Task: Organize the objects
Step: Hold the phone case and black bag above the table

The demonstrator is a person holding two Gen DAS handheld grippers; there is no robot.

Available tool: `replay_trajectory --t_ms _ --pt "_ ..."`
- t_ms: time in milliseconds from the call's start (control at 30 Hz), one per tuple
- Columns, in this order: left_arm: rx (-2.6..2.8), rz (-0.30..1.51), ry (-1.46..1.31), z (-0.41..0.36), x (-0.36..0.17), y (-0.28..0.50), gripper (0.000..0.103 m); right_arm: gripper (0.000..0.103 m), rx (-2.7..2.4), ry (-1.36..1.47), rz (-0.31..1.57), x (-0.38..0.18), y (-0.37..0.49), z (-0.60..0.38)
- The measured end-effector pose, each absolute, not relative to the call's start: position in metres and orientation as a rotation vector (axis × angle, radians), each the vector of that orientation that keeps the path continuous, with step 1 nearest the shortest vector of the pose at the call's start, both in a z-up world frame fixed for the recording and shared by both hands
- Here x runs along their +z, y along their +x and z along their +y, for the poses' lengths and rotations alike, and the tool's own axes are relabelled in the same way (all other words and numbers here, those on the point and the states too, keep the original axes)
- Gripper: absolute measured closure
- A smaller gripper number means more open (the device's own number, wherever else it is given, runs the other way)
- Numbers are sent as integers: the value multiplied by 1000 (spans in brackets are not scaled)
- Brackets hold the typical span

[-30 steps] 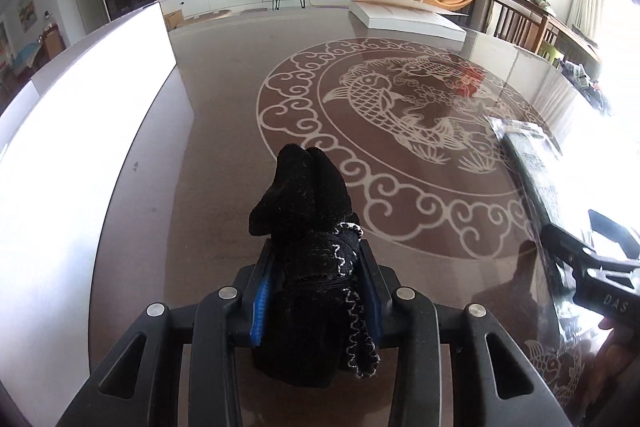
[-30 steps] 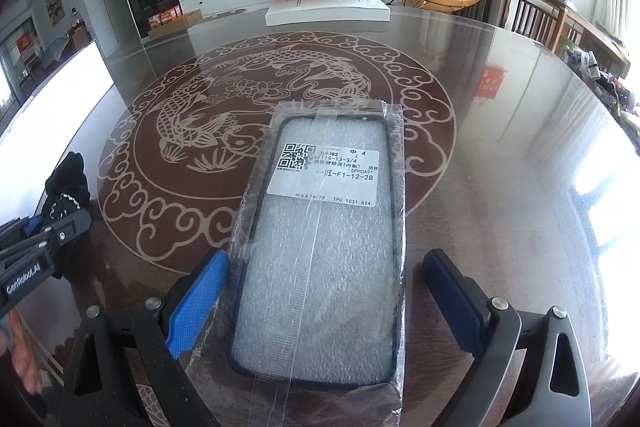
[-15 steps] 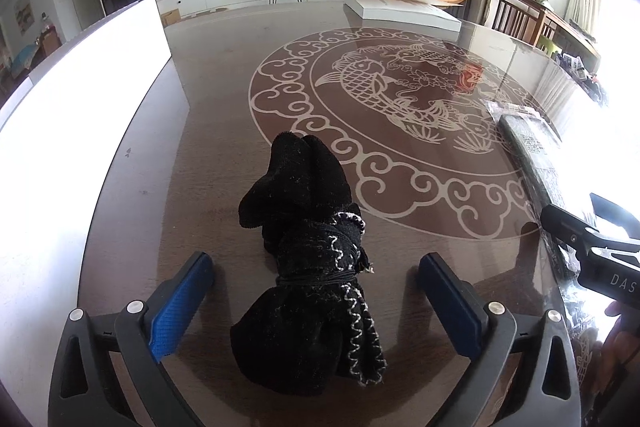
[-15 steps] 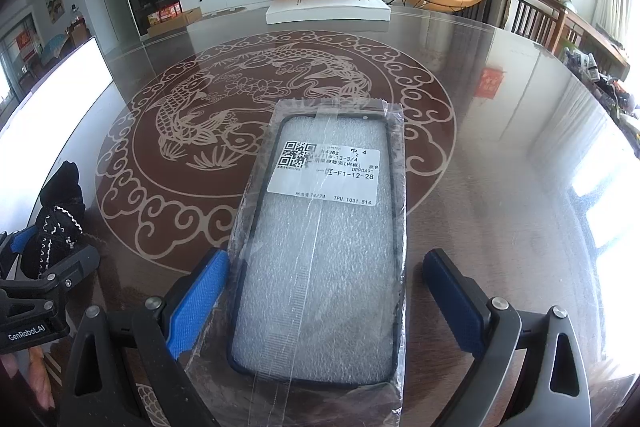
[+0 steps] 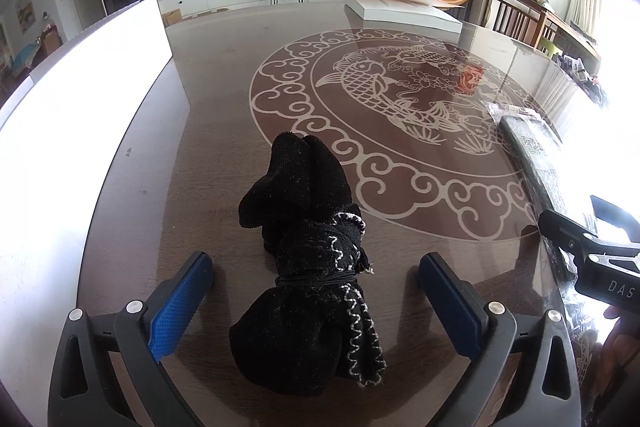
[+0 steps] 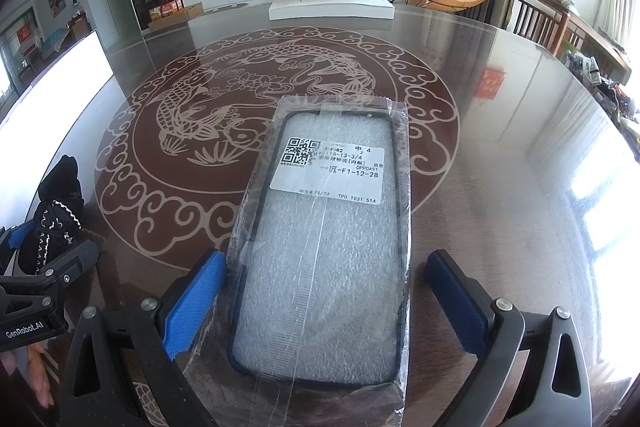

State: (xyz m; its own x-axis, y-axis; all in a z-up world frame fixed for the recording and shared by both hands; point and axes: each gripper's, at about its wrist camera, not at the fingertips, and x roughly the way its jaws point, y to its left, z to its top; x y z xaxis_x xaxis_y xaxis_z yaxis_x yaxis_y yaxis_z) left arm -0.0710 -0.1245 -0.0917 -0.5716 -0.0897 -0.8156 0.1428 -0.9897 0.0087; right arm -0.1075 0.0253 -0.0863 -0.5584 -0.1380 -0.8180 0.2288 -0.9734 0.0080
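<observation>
A black knitted bundle with white stitching [image 5: 308,267] lies on the dark glass table [image 5: 224,99]. My left gripper [image 5: 316,303] is open, its blue pads on either side of the bundle and apart from it. A bagged phone case with a white label [image 6: 324,247] lies flat on the table between the open fingers of my right gripper [image 6: 324,303]. The bundle also shows at the left of the right wrist view [image 6: 56,211], and the phone case at the right of the left wrist view [image 5: 536,155].
The table top carries a round fish pattern [image 6: 276,107]. A flat white box [image 6: 332,5] lies at the far edge. A bright white panel [image 5: 76,99] runs along the left side. Wooden chairs [image 6: 536,23] stand to the right.
My left gripper has opened and let go of the black bundle, which now lies on the table. The right gripper and the phone case have not moved.
</observation>
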Motion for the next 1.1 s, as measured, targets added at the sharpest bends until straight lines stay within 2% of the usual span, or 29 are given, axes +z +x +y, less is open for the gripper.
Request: replay_trajectory --t_ms 1100 --pt "-2672 86 1383 -124 -92 -72 0 0 -2590 1366 167 -88 -107 23"
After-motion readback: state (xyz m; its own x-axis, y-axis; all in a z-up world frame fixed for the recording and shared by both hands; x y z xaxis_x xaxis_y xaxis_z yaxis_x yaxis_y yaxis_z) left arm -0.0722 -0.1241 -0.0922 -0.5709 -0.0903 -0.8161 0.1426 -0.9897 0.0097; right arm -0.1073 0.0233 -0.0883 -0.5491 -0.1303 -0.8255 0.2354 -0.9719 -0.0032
